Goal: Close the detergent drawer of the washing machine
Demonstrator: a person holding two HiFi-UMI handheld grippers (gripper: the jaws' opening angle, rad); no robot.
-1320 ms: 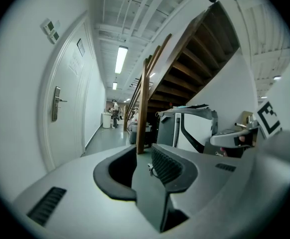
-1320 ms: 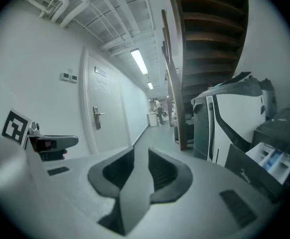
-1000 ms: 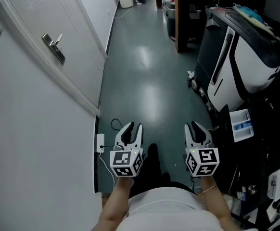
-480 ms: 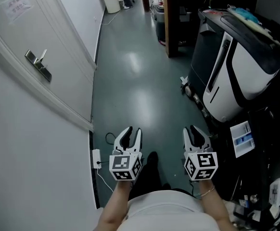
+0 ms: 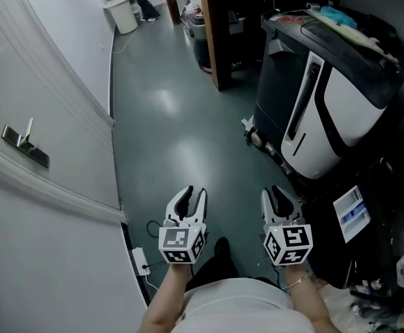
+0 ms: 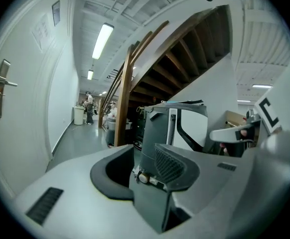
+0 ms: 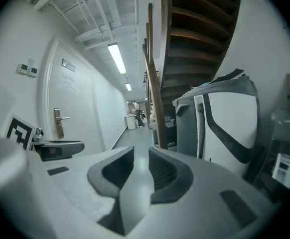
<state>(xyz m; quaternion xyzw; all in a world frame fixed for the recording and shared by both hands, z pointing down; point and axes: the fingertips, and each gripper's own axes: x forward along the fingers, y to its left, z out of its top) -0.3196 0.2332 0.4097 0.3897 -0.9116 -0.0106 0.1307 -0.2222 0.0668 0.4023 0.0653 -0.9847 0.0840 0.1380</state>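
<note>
No washing machine drawer shows in any view. I hold both grippers side by side, low over the grey-green corridor floor [image 5: 181,137]. My left gripper [image 5: 188,200] is open with nothing between its jaws, which have just been opening; in the left gripper view [image 6: 145,158] they frame only the corridor. My right gripper [image 5: 280,198] stands open and empty too, with a narrow gap showing in the right gripper view [image 7: 141,166]. A big white and black machine [image 5: 327,109] stands ahead on the right, also seen as the machine [image 6: 185,126] and the machine [image 7: 224,128].
A white door with a metal handle [image 5: 25,144] lines the left wall. A wooden post [image 5: 212,33] and dark shelving stand beyond the machine. A white bin [image 5: 124,12] sits far down the corridor. A power strip [image 5: 141,261] lies by the wall; clutter fills the lower right.
The head view has swung right and moved along the corridor: the door handle slid down and left, the machine came nearer the middle. Both grippers keep their places in the view.
</note>
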